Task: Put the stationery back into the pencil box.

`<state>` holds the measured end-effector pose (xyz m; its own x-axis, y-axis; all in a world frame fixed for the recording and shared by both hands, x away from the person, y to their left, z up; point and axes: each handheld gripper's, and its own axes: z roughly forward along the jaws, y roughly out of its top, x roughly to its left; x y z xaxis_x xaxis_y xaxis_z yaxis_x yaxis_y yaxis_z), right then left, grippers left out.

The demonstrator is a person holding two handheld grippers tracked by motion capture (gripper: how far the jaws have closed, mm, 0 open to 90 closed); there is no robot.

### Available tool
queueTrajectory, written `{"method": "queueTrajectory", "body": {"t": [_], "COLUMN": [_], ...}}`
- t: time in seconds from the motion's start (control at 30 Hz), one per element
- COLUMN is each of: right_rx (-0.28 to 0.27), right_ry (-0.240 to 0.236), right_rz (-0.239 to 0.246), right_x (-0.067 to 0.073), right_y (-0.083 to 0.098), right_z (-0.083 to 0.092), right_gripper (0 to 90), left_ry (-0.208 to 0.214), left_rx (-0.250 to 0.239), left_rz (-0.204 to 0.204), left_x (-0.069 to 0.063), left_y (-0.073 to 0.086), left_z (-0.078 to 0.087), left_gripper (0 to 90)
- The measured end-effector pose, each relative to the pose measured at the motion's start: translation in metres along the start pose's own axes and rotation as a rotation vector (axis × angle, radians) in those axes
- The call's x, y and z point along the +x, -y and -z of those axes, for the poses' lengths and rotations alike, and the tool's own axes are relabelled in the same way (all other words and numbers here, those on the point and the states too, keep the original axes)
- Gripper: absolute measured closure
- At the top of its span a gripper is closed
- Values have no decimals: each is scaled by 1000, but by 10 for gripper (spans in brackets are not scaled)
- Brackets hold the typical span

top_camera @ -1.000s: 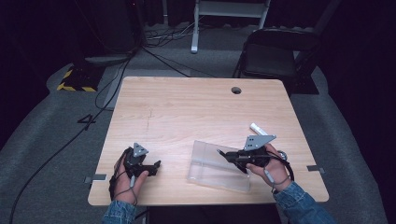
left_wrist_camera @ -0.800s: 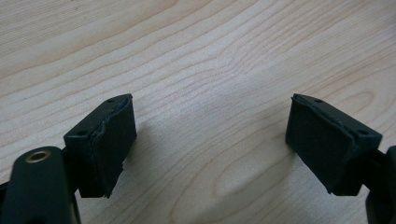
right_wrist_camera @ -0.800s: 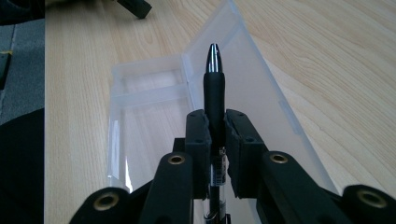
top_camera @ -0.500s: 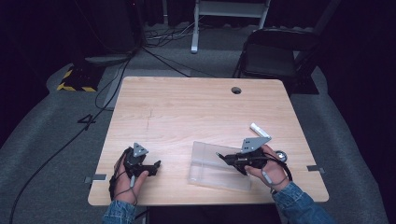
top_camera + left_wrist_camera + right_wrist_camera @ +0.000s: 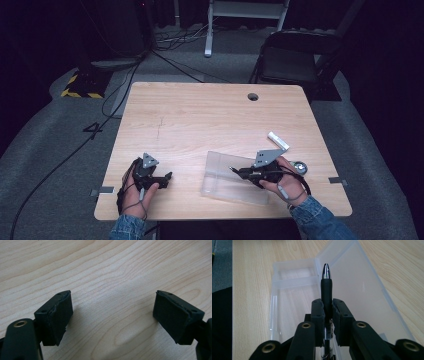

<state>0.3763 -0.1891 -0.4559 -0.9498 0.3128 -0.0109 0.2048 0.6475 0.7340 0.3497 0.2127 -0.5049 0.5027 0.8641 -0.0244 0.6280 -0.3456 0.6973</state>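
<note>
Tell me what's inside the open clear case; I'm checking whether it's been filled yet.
Nothing shows inside the clear plastic case; table wood shows through it. The pen is above it, clamped in the right gripper. The case's near end is hidden behind the gripper.

Black pen (image 5: 326,287) w/ silver tip, clamped horizontal over open clear plastic case (image 5: 362,285) near table's front edge.

Wooden table (image 5: 200,120), light grain, round cable hole (image 5: 253,96) near far edge; white cylinder (image 5: 278,140) and small round metal object (image 5: 300,167) lying toward its right side; black folding chair (image 5: 292,60) beyond; black cables (image 5: 130,80) across grey carpet; yellow-black striped box (image 5: 82,85) far left.
</note>
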Motion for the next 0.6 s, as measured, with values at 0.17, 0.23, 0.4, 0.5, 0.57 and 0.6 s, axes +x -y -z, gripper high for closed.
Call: {"method": "queueTrajectory", "body": {"t": [0.17,0.23,0.4,0.5,0.57,0.6], "right_rx": [22,30,48,56,61,63], "right_ry": [-3,-5,-12,-14,-14,-12], "right_rz": [13,19,27,35,39,39], "right_x": [4,5,7,8,9,10], "right_y": [0,0,1,1,2,2], "right_z": [-6,-8,-14,-16,-17,-18], "right_gripper": [800,800,800,800,800,800], "left_ry": [-2,0,-4,-2,-1,-1], "left_rx": [0,0,1,1,0,0], "left_rz": [-2,1,-5,-3,-2,-2], "left_x": [0,0,0,0,0,0], "left_y": [0,0,0,0,0,0], "left_z": [0,0,0,0,0,0], "left_gripper": [167,167,167,167,167,167]}}
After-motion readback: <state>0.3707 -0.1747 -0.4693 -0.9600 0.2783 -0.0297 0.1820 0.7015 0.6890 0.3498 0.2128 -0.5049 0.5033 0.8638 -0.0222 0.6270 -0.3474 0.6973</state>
